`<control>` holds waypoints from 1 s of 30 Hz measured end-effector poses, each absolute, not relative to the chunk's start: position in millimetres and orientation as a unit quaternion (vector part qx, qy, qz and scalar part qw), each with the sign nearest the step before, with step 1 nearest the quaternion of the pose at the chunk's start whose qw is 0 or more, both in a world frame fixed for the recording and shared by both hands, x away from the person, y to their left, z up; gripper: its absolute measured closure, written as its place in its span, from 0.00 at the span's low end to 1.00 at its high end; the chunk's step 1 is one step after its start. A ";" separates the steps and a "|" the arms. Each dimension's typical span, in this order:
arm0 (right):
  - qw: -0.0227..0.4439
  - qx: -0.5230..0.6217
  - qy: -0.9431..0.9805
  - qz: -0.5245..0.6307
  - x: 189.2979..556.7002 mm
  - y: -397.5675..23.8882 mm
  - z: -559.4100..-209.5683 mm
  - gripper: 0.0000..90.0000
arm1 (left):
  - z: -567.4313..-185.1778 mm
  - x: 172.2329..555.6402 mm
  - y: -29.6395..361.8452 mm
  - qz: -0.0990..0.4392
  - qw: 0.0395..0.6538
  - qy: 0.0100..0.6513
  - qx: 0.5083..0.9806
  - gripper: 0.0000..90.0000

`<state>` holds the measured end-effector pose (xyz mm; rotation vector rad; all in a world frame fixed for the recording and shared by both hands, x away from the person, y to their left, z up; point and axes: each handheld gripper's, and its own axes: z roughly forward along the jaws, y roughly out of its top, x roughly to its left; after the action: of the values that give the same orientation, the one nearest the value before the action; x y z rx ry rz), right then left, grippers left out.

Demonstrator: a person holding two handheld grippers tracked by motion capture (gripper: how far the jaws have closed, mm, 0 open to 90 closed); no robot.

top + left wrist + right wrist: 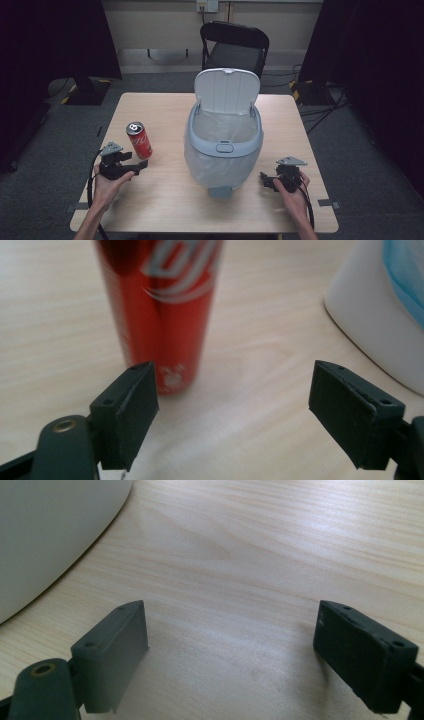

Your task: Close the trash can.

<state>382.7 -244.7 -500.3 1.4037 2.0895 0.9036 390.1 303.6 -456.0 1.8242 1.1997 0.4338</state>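
On pale wood-grain table [165, 200], left tool [232, 405] — wide apart — faces glossy red cylindrical can [160, 315]; right tool [232, 650] wide too.

Open tongs [232, 650] over table [260, 555], bin [45, 530] beside.

Red can [139, 140] bore white script lettering down its side, too blurred to read; no other text legible anywhere.

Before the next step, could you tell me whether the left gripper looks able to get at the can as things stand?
Probably yes. The left gripper is open, and the can stands upright just ahead of its jaws, slightly off-centre, with bare table between and the bin off to the side.
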 end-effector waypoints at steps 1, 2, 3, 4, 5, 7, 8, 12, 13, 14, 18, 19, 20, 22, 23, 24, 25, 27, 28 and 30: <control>0.231 0.510 0.760 0.329 382.7 -244.7 -500.3 0.14 | -454.7 395.8 306.9 0.177 0.443 0.490 0.730 0.23; 0.231 0.510 0.760 0.329 382.7 -244.7 -500.3 0.14 | -454.7 395.8 306.9 0.177 0.443 0.490 0.730 0.23; 0.231 0.510 0.761 0.329 382.9 -244.8 -500.3 0.14 | -452.6 401.0 308.5 0.186 0.445 0.490 0.726 0.23; 0.231 0.510 0.761 0.329 382.9 -244.8 -500.3 0.14 | -452.6 401.0 308.5 0.186 0.445 0.490 0.726 0.22; 0.231 0.510 0.761 0.329 383.0 -244.9 -500.3 0.14 | -451.3 406.8 308.8 0.194 0.442 0.488 0.728 0.22; 0.231 0.510 0.761 0.329 383.0 -244.9 -500.3 0.14 | -451.0 412.6 308.5 0.195 0.438 0.495 0.725 0.21; 0.231 0.510 0.761 0.329 383.0 -244.9 -500.3 0.14 | -451.0 412.6 308.5 0.195 0.438 0.495 0.725 0.23; 0.231 0.510 0.761 0.329 383.0 -244.9 -500.3 0.14 | -458.2 422.8 308.4 0.212 0.426 0.488 0.731 0.23; 0.231 0.510 0.761 0.329 383.0 -244.9 -500.3 0.14 | -462.2 426.8 308.7 0.211 0.415 0.497 0.732 0.23; 0.231 0.510 0.761 0.329 383.0 -244.9 -500.3 0.14 | -465.7 430.1 308.1 0.208 0.410 0.503 0.732 0.23; 0.230 0.510 0.761 0.329 383.1 -244.9 -500.3 0.14 | -473.6 438.1 304.3 0.214 0.417 0.490 0.735 0.25; 0.231 0.510 0.761 0.329 383.1 -244.9 -500.3 0.14 | -473.6 438.1 304.3 0.214 0.417 0.490 0.735 0.25; 0.231 0.510 0.761 0.329 383.1 -244.9 -500.3 0.14 | -474.7 439.4 303.8 0.216 0.416 0.491 0.734 0.25; 0.230 0.511 0.760 0.329 383.4 -244.8 -500.3 0.14 | -478.5 441.6 301.3 0.213 0.411 0.486 0.741 0.24; 0.230 0.511 0.760 0.329 383.4 -244.8 -500.3 0.14 | -479.8 442.5 300.7 0.218 0.401 0.485 0.746 0.24; 0.230 0.511 0.760 0.329 383.4 -244.8 -500.3 0.14 | -482.2 443.9 299.3 0.215 0.404 0.479 0.749 0.25; 0.230 0.511 0.760 0.329 383.4 -244.8 -500.3 0.14 | -482.8 444.2 298.0 0.221 0.405 0.477 0.748 0.26; 0.230 0.511 0.760 0.329 383.4 -244.8 -500.3 0.14 | -483.1 445.5 296.0 0.229 0.406 0.473 0.748 0.29; 0.230 0.511 0.760 0.329 383.4 -244.8 -500.3 0.14 | -483.1 445.5 296.0 0.229 0.406 0.473 0.748 0.31; 0.230 0.511 0.760 0.329 383.4 -244.8 -500.3 0.14 | -486.8 448.2 296.5 0.225 0.410 0.483 0.740 0.35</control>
<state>383.4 -244.8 -500.3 1.4050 2.0906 0.9057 448.2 296.5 -486.8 1.8645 1.2167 0.5665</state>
